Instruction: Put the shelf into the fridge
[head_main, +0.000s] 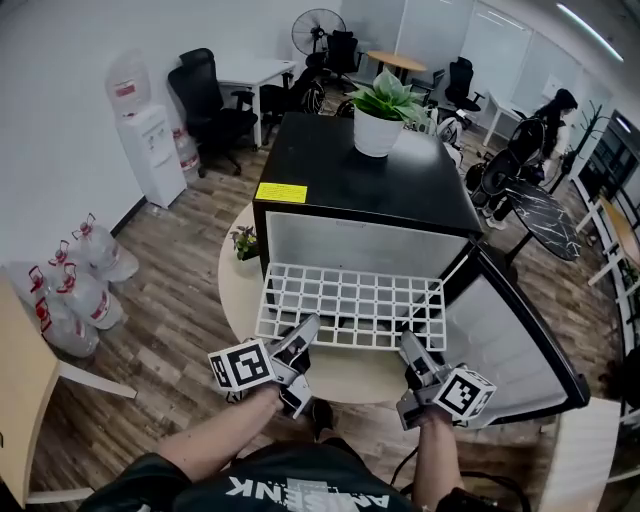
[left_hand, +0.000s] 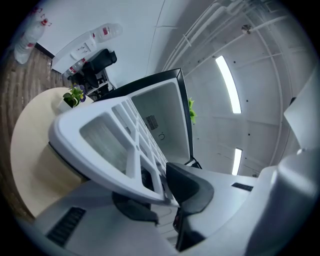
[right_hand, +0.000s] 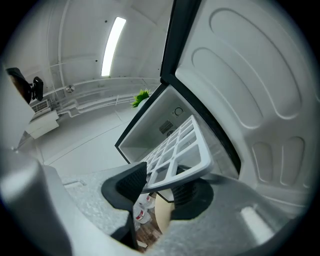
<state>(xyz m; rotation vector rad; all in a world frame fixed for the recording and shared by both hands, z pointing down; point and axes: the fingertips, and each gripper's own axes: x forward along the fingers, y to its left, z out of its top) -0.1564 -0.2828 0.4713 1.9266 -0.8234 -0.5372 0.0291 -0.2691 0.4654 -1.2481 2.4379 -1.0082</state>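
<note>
left tongs (head_main: 307, 330) | right tongs (head_main: 409, 346) | each clamps shelf (head_main: 350, 303) near edge | fridge (head_main: 330, 170) beyond

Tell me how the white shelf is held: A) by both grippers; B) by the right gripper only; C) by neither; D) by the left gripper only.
A: the left gripper and the right gripper each clamp the near edge of the shelf.

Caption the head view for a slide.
Left gripper and right gripper clamp the near edge of the white grid shelf, holding it at the open fridge, potted plant on top.
</note>
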